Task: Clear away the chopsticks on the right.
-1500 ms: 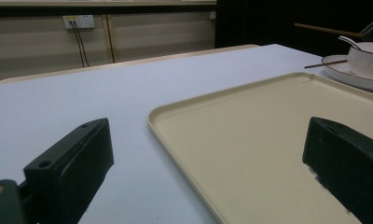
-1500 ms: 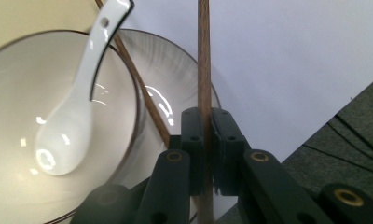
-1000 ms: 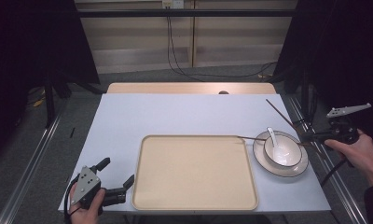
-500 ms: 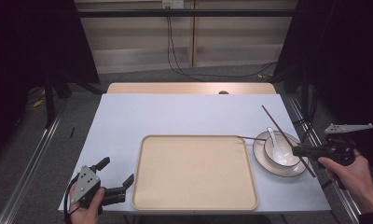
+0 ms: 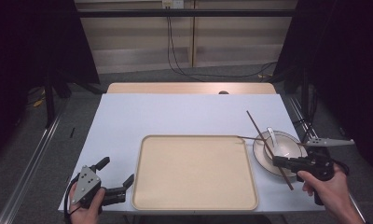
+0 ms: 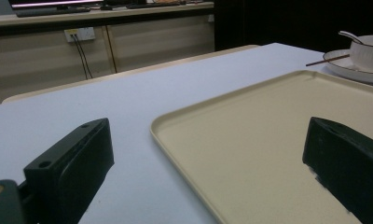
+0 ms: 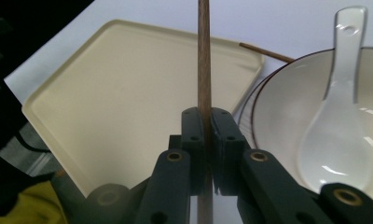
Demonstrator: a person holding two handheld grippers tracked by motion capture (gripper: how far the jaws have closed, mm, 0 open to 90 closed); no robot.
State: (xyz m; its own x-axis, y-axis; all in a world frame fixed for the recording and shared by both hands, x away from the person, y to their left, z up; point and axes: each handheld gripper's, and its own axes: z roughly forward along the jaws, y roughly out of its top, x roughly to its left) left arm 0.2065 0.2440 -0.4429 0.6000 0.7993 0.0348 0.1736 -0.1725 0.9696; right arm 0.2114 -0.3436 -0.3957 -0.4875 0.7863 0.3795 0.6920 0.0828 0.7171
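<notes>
Seen along its own jaws, the right hand-held gripper (image 7: 204, 122) is clamped on a brown chopstick (image 7: 203, 56) that runs straight up between the pads, a grip the high view gives merely as a thin stick (image 5: 266, 147) crossing the black jaws above the bowl. Just right of those jaws the white bowl (image 7: 287, 98) holds a white spoon (image 7: 336, 116), and beyond its rim a second chopstick (image 7: 265, 52) lies toward the cream tray (image 7: 114, 79). At the table's (image 5: 175, 114) near left corner the left hand-held gripper (image 5: 115, 181) rests with jaws spread wide and nothing between them, the tray's bare edge (image 6: 184, 140) just ahead.
</notes>
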